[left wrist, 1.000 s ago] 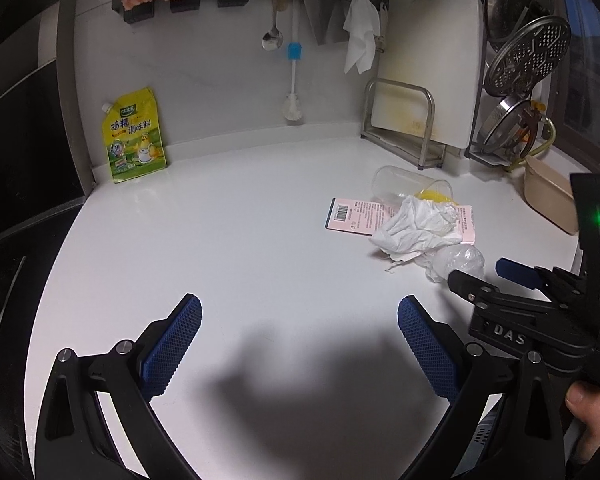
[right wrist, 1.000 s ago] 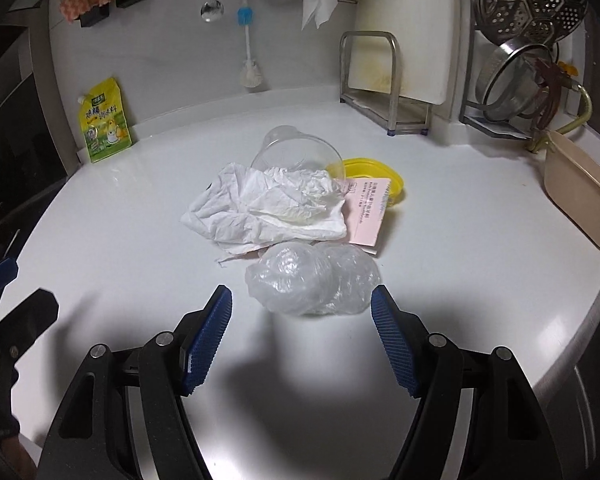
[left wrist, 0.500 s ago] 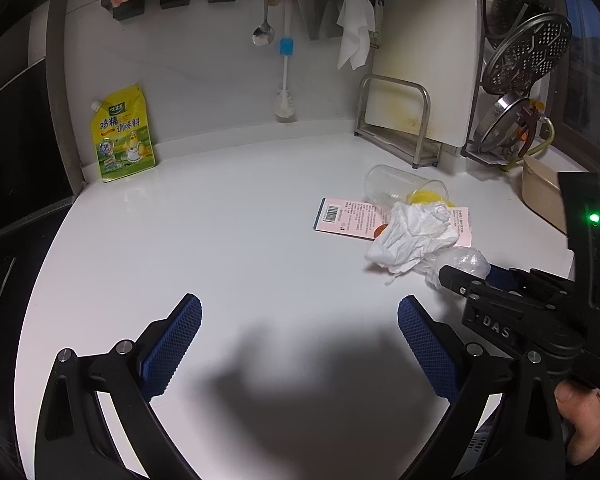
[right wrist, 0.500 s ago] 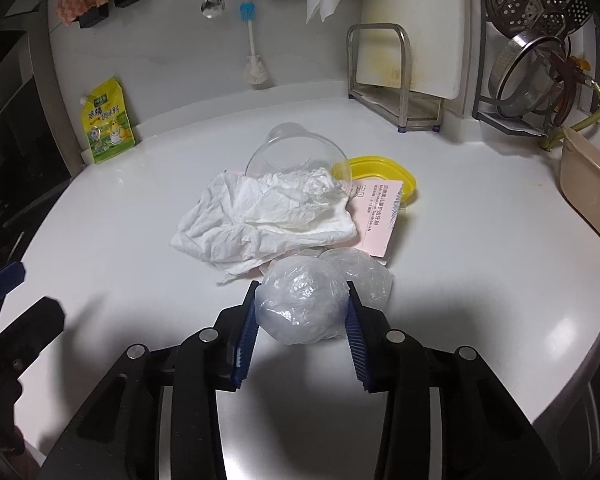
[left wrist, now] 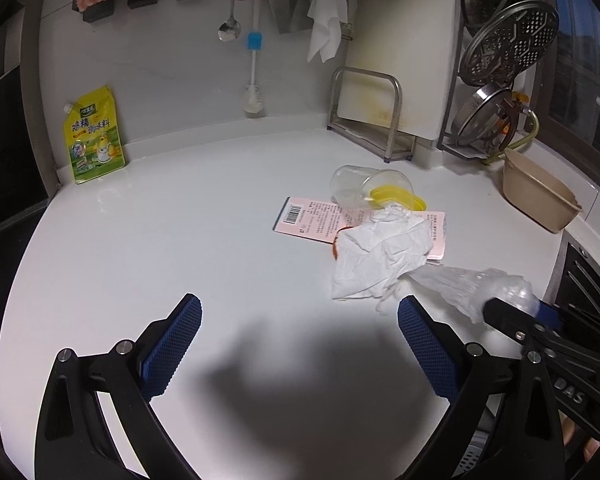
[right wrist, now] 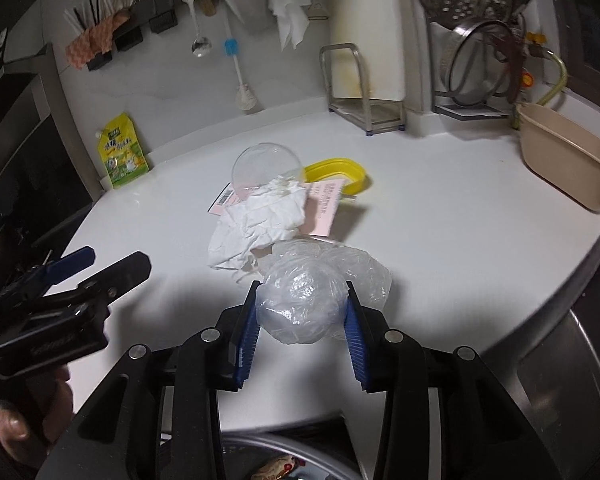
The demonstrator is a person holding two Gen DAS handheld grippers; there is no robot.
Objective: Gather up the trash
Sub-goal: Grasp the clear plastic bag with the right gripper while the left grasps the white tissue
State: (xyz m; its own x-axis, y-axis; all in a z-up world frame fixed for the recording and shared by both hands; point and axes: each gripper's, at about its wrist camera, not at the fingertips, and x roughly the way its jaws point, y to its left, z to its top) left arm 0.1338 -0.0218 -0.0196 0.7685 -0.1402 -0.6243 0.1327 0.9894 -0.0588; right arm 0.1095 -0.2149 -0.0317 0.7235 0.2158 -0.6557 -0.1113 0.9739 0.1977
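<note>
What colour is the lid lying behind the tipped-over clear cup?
Yellow lid; the right wrist view shows it best.

left tongs (left wrist: 298, 330) are hovering wide open over the surface (left wrist: 180, 240), near crumpled tissue (left wrist: 380, 258).

The white countertop (left wrist: 188, 240) is smooth and glossy. The crumpled white paper towel (right wrist: 260, 220) is matt and creased. The clear plastic bag (right wrist: 304, 300) is thin, wrinkled and shiny. The pink printed card (left wrist: 316, 218) is flat, smooth paper. The clear plastic cup (left wrist: 360, 188) is glossy, as is the yellow plastic lid (right wrist: 340, 172). The perforated steamer plate (left wrist: 508, 40) is bright metal. The blue gripper pads (left wrist: 172, 350) are finely textured.
</note>
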